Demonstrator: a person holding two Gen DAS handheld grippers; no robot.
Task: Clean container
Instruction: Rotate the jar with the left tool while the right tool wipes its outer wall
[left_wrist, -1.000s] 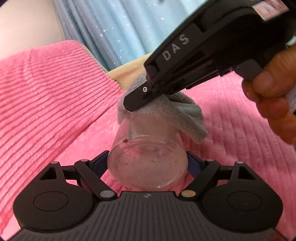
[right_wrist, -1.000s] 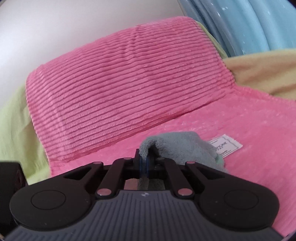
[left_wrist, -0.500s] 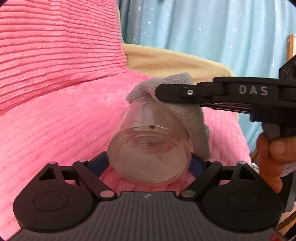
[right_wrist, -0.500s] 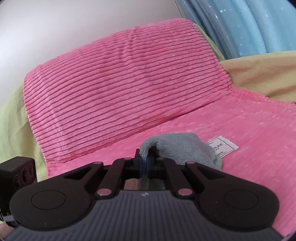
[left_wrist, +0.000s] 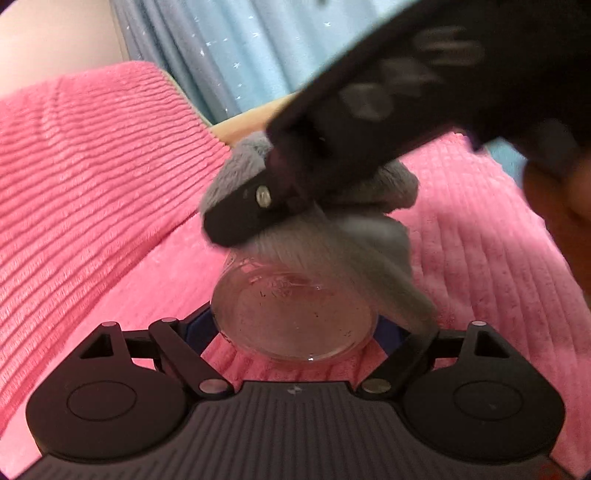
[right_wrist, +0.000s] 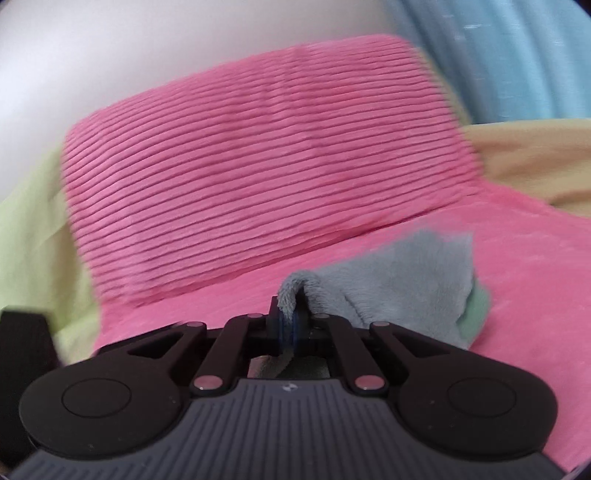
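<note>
My left gripper (left_wrist: 295, 325) is shut on a clear glass container (left_wrist: 295, 317) with dark specks on its base, which faces the camera. My right gripper (left_wrist: 236, 221) comes in from the upper right, shut on a grey cloth (left_wrist: 373, 240) that drapes over the container's far end. In the right wrist view, the right gripper (right_wrist: 290, 325) pinches the grey cloth (right_wrist: 399, 288), which hangs to the right with a green underside. The container is hidden there.
A pink ribbed cushion (right_wrist: 258, 155) and pink blanket (left_wrist: 480, 229) lie under and behind everything. A blue curtain (left_wrist: 240, 48) hangs at the back. Yellow-green fabric (right_wrist: 33, 229) shows at the left. A hand (left_wrist: 561, 221) holds the right gripper.
The left view has swung back left, so the cushion again fills the left side. The right gripper has tilted down over the container and the cloth has spread further out, blurred with motion.
</note>
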